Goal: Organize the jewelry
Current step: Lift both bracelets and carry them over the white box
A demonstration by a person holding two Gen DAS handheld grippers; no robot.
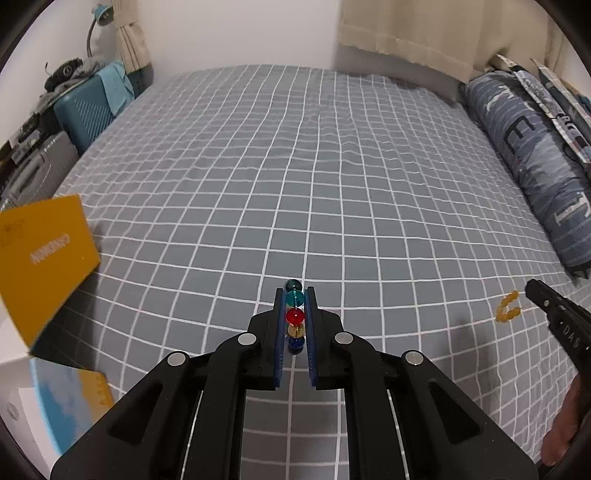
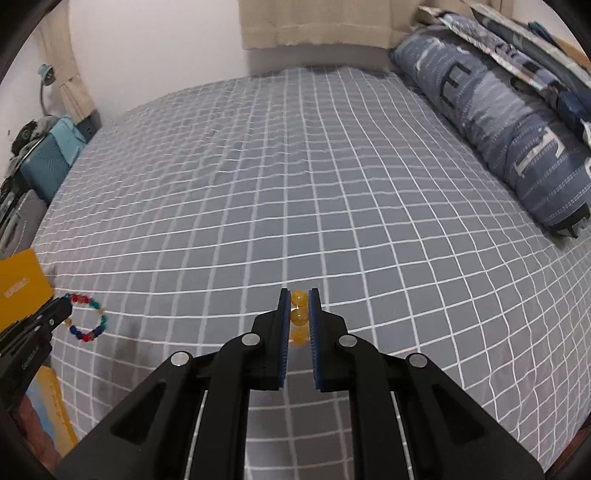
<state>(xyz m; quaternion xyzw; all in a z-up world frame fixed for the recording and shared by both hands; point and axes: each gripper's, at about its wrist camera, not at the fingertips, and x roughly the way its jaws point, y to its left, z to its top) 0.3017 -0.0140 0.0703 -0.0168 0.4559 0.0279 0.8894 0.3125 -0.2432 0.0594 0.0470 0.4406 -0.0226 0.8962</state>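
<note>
Grey checked bed (image 1: 332, 177), yellow box (image 1: 44, 251) at 9 o'clock; left tongs (image 1: 294, 295) clamped on multicolour bead bracelet (image 1: 294, 316), right tongs (image 2: 298, 295) clamped on yellow bead bracelet (image 2: 298, 317), both lifted off bed.

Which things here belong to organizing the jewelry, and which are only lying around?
For the job:
- multicolored bead bracelet, held in left gripper
- yellow bead bracelet, held in right gripper
- yellow box, possibly

Lying about:
- pillow
- teal suitcase
- lamp
</note>
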